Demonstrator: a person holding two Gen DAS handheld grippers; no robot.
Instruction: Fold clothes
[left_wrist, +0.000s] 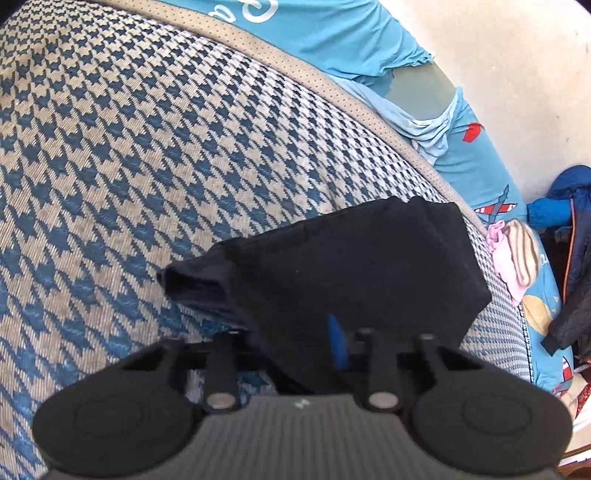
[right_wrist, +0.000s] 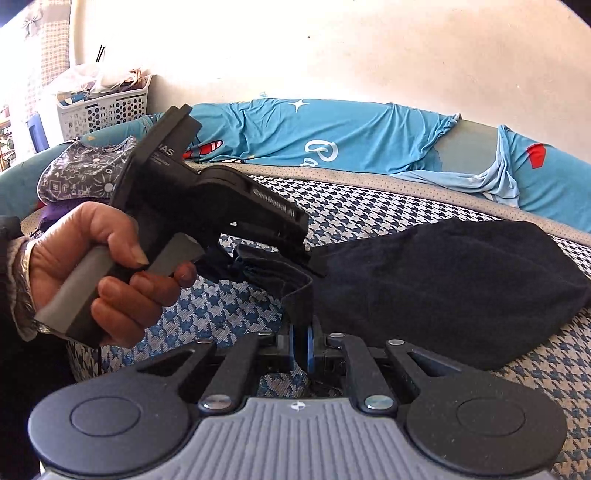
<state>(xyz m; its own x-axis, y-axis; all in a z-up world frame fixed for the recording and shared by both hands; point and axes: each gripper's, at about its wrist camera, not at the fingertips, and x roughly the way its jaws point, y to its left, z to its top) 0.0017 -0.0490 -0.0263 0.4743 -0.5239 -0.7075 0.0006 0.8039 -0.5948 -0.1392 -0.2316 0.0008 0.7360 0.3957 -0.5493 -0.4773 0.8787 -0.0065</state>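
Both jaws are pinched shut on the dark garment (right_wrist: 436, 284). On my right gripper (right_wrist: 301, 349) the blue pads (right_wrist: 309, 347) meet on a fold of its near edge. My left gripper (right_wrist: 295, 254), seen from the right wrist, clamps the bunched end beside it, with my hand (right_wrist: 110, 269) wrapped round its grey grip. From the left wrist, cloth drapes over the fingers and one blue pad (left_wrist: 338, 341) peeks out. The garment lies folded on the houndstooth mat (left_wrist: 129, 155) of the bed, near its beige border. Beyond lies a blue sheet (right_wrist: 332, 136), with a white basket (right_wrist: 107, 107) by the wall.
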